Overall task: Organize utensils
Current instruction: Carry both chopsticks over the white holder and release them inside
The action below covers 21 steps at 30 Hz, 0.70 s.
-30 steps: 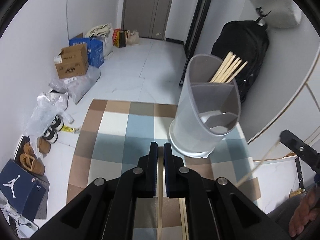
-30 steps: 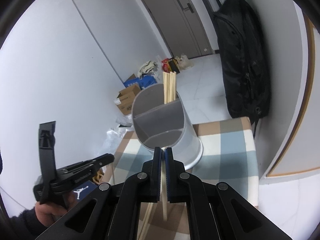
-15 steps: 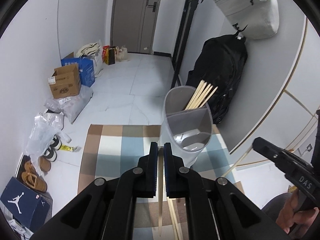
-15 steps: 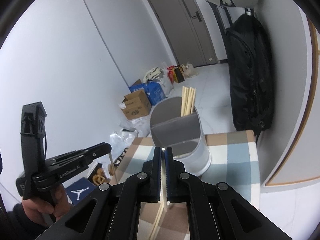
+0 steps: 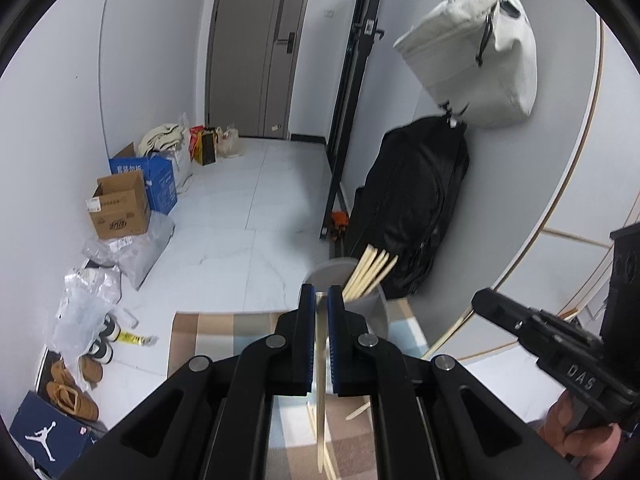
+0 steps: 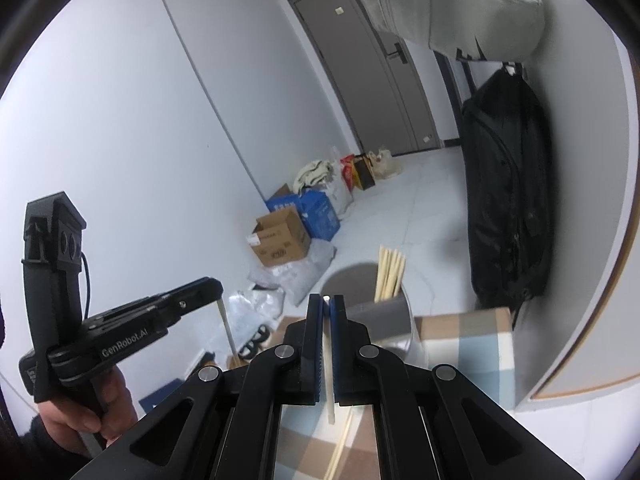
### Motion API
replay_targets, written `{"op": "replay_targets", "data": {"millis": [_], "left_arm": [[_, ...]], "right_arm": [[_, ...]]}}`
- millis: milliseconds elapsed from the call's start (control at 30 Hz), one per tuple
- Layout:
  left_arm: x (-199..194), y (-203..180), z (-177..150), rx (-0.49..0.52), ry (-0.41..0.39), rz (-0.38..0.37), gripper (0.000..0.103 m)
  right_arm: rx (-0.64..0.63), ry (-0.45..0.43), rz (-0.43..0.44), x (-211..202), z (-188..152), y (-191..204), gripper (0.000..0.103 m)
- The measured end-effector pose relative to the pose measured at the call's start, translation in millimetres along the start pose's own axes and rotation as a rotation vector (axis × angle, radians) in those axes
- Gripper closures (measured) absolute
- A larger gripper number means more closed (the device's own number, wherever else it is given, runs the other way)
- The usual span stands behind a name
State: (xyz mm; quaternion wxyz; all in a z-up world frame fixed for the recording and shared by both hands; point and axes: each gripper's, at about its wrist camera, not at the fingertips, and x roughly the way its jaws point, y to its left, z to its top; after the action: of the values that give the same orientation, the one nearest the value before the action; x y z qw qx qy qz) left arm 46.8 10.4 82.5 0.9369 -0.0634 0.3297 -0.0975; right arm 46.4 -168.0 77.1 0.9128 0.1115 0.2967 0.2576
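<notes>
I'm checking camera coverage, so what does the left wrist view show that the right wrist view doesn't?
Only the left wrist view shows the tan shoes and the yellow tube on the floor.

Only the right wrist view shows the left hand-held gripper's camera block.

Both show the grey utensil holder with chopsticks in it, the checked cloth, the black bag, and a chopstick clamped in each hand-held gripper.

Left gripper and right gripper risen since earlier, each chopstick lifted, holder now lower
</notes>
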Motion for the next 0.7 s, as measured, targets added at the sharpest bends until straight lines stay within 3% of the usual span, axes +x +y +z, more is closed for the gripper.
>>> {"op": "replay_targets", "data": {"millis": [400, 700], "left_arm": [[7, -11, 56, 0.028, -0.091, -0.017, 0.101], [35, -10, 82, 0.005, -0.098, -0.012, 0.101]], "right_arm": [[-0.017, -0.056, -0.002, 10, 62, 2, 0.1], [-0.03, -0.08, -0.012, 25, 96, -6, 0.1]]}}
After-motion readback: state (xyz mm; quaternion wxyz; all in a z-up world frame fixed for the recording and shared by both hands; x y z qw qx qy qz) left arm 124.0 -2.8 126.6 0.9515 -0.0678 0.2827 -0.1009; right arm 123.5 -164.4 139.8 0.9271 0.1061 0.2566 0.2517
